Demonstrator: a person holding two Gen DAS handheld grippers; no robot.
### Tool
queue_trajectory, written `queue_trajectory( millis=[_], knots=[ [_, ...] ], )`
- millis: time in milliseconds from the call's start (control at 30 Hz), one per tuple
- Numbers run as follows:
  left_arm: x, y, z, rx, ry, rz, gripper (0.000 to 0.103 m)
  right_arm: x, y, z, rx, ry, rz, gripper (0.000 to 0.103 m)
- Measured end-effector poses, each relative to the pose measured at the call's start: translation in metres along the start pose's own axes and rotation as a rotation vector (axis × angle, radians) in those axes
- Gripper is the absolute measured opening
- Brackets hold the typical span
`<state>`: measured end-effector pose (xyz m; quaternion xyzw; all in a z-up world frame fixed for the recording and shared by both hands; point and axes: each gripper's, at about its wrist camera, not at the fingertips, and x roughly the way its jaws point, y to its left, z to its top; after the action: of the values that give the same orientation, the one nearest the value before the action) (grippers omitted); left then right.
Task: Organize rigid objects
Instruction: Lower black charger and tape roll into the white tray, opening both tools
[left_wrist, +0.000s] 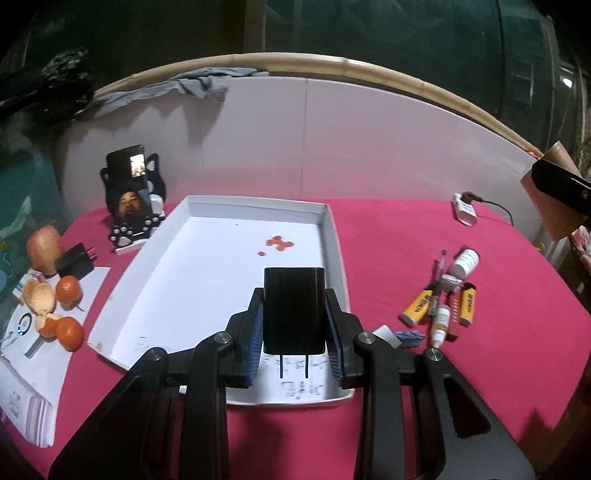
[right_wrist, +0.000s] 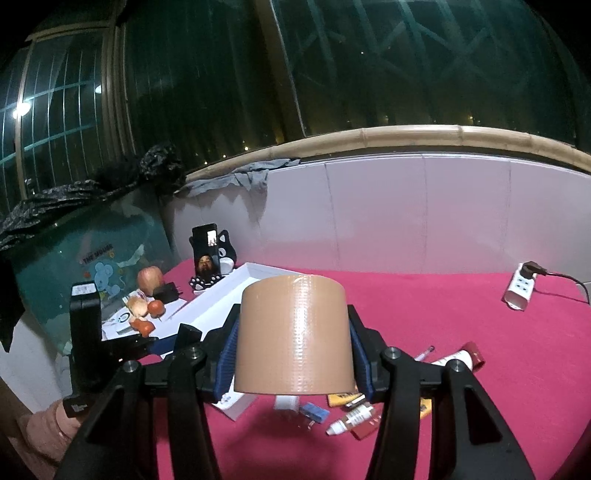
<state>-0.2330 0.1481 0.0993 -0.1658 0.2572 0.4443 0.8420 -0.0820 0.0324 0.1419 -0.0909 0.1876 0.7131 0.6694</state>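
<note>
While the left gripper clamps a black charger over the white tray's near edge, prongs pointing back toward the person, the right gripper grips a tan tape roll right of the tray.

A glossy black plastic charger sits above a matt white cardboard tray. The tan tape roll looks faintly ribbed and shiny; pink cloth covers the desk.

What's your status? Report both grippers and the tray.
Left gripper shut on black charger, over white tray. Right gripper shut on tan tape roll. Tray holds nothing, orange stains only.
</note>
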Motion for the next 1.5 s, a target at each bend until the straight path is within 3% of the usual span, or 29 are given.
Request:
queue_trajectory(
  millis=[667, 1000, 1500],
  knots=[
    [0.013, 0.058, 0.008, -0.058, 0.011, 0.134, 0.029, 0.062, 0.027, 0.009, 0.049, 0.083, 0.053, 0.052],
    [0.029, 0.07, 0.016, -0.054, 0.026, 0.15, 0.029, 0.083, 0.027, 0.007, 0.083, 0.119, 0.057, 0.052],
    [0.109, 0.105, 0.014, -0.128, 0.195, 0.128, 0.029, 0.179, 0.043, -0.031, 0.069, 0.338, 0.038, 0.052]
  ],
)
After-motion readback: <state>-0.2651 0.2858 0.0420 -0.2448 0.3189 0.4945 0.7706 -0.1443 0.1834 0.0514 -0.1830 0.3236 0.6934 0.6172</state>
